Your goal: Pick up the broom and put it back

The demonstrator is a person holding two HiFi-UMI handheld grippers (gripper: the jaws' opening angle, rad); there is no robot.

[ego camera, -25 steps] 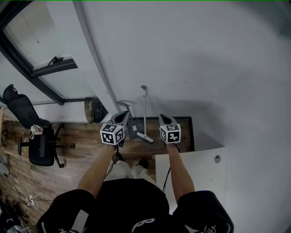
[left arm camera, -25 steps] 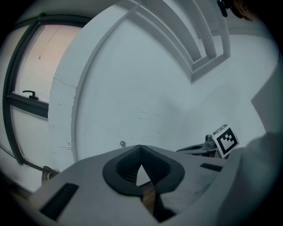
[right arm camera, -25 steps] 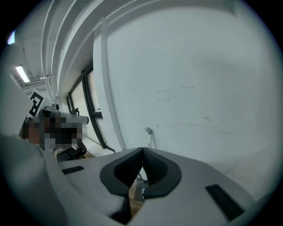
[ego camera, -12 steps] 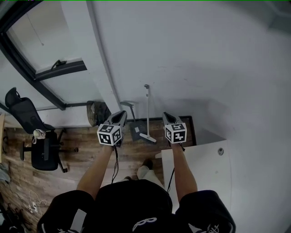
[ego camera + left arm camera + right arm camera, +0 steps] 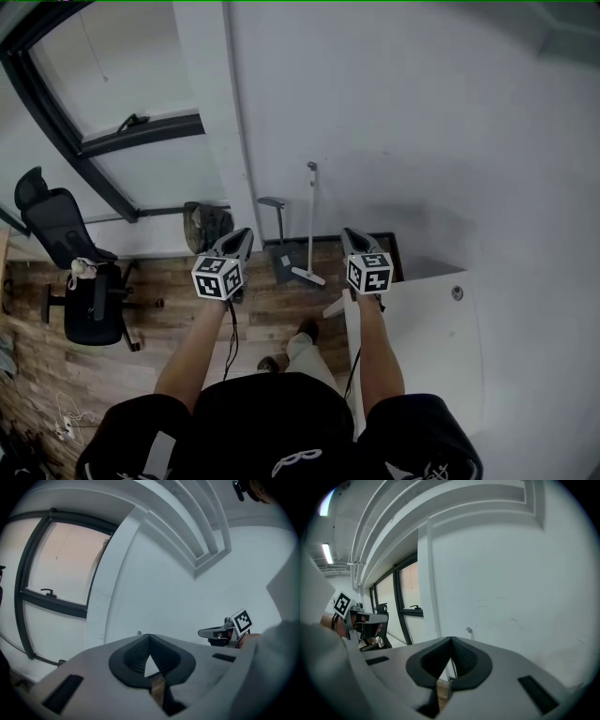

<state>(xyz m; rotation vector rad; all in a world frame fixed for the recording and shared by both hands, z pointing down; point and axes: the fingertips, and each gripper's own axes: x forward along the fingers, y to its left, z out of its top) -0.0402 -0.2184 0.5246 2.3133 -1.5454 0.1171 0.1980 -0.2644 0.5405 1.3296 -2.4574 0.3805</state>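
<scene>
Both tools are seen shut, with nothing between the jaws. The left tool [image 5: 242, 234] and the right tool [image 5: 349, 234] are held side by side, short of the wall [image 5: 394, 112]. The broom [image 5: 309, 220] is found between them in the head view, leaned on that wall just beside a dustpan [image 5: 283, 261]. Its long axis is stood nearly upright, handle tip up and head down on the floor. Being only leaned, it could be toppled sideways by a bumped handle, or the dustpan knocked over. By shut jaws the handle would merely be pushed away.
</scene>
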